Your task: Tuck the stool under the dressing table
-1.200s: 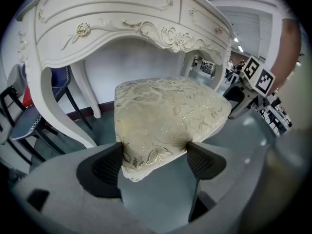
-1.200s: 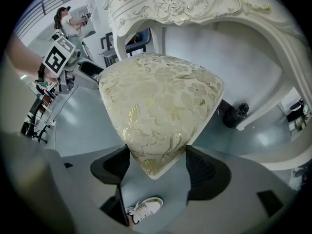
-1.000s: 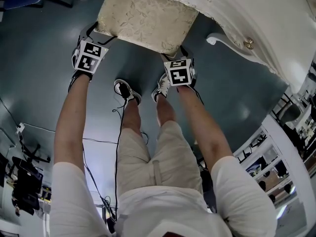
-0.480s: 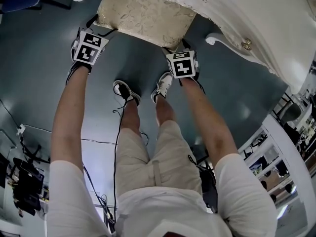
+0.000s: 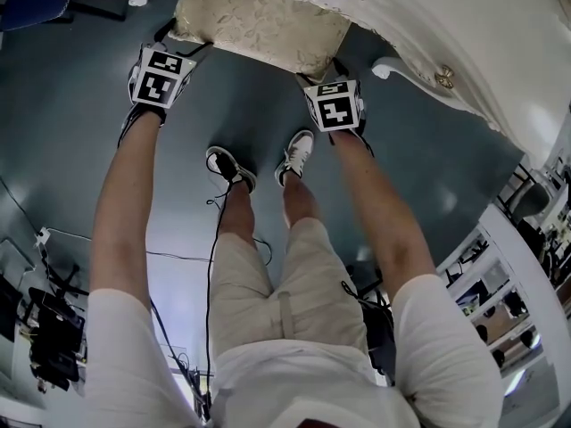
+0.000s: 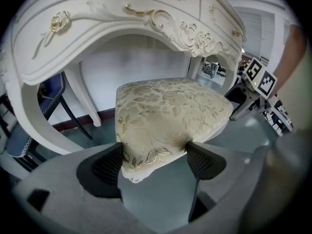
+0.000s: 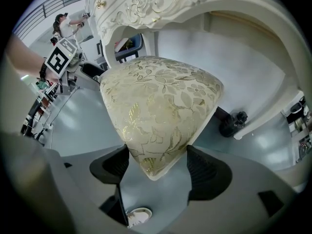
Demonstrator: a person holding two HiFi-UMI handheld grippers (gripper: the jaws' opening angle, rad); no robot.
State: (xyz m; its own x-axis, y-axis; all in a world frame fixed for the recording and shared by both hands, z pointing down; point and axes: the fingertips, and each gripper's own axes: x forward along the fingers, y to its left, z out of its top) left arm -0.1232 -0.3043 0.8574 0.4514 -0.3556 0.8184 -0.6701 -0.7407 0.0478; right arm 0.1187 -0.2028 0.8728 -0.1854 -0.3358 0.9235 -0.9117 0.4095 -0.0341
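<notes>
Cream floral brocade covers the seat of the stool [image 5: 259, 20], which stands on the grey-blue floor [image 5: 71, 168]. The far edge of the seat lies beneath the front rim of the white dressing table [image 5: 428, 25], in line with its arched knee opening. The left claw [image 6: 153, 162] grips the near left corner of the seat: both black pads [image 6: 105, 167] press against the cushion edge, and the corner protrudes between them. The right claw [image 7: 158, 167] grips the near right corner in the same manner, one pad on either side of the cushion. Both claws point steeply downward. The person's shoes [image 5: 297, 154] stand on the floor near the stool, between the two arms.
</notes>
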